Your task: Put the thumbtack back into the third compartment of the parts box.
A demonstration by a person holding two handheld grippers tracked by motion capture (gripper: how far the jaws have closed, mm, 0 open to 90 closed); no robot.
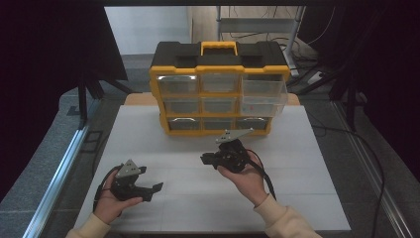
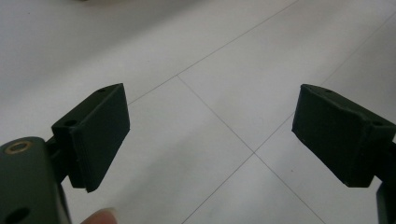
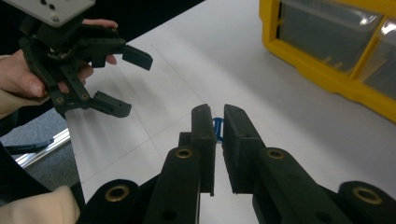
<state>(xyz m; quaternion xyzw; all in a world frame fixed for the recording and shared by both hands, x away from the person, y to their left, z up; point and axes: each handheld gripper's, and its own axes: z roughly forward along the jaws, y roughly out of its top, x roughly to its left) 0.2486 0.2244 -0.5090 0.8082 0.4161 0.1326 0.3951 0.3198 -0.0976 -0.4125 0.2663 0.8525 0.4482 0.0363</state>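
Observation:
My right gripper (image 3: pixel 217 114) is shut on a small blue object (image 3: pixel 217 127), which looks like a thin clip; just a sliver of it shows between the pads. In the high view the right gripper (image 1: pixel 208 159) is held above the middle of the table and points left, in front of the yellow and black drawer organizer (image 1: pixel 218 89). My left gripper (image 1: pixel 150 190) rests low at the front left. Its jaws stand wide open with nothing between them, seen in its own view (image 2: pixel 210 135) and from the right gripper view (image 3: pixel 127 81).
The organizer (image 3: pixel 327 70) has clear drawers in three rows, and the right drawer (image 1: pixel 265 96) of the upper rows is pulled out. The white table top (image 1: pixel 297 163) is tiled in panels. Dark stands and cables flank the table on both sides.

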